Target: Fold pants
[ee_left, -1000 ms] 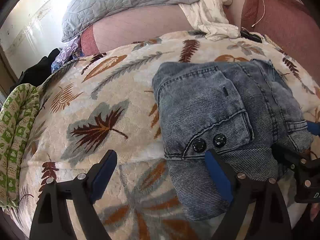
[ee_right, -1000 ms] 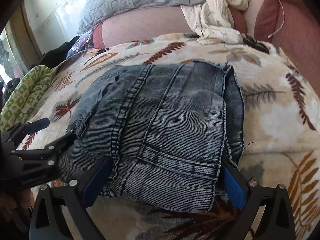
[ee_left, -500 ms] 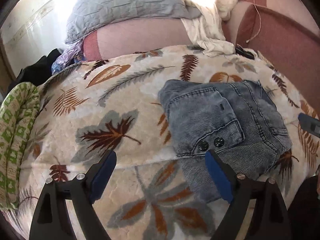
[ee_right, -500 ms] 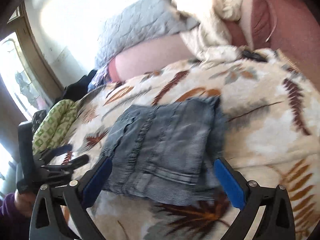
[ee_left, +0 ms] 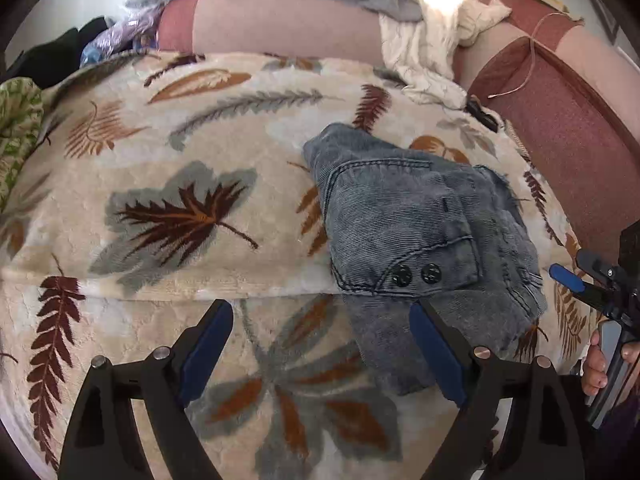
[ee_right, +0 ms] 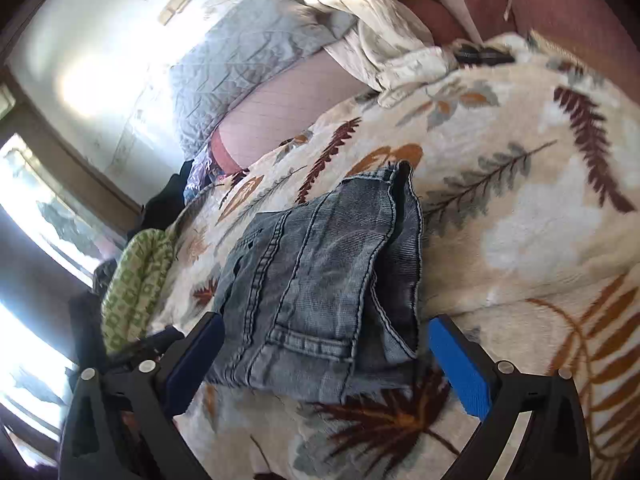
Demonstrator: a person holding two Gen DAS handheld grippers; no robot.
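The blue denim pants point(ee_left: 420, 232) lie folded in a compact stack on the leaf-patterned blanket point(ee_left: 180, 216); two black buttons show on the near pocket. They also show in the right wrist view point(ee_right: 324, 280). My left gripper point(ee_left: 320, 344) is open and empty, near the stack's front left corner and apart from it. My right gripper point(ee_right: 324, 356) is open and empty, just in front of the stack; it also shows at the right edge of the left wrist view point(ee_left: 576, 280).
A grey quilted pillow point(ee_right: 248, 52) and a cream cloth point(ee_left: 424, 48) lie at the back of the bed. A green patterned cloth point(ee_right: 136, 280) lies at the left edge. A maroon headboard point(ee_left: 568, 128) runs along the right. A black remote point(ee_right: 484, 56) lies near it.
Both grippers have drawn back and away from the folded pants, which stay put on the blanket. The right gripper has tilted as it withdrew.
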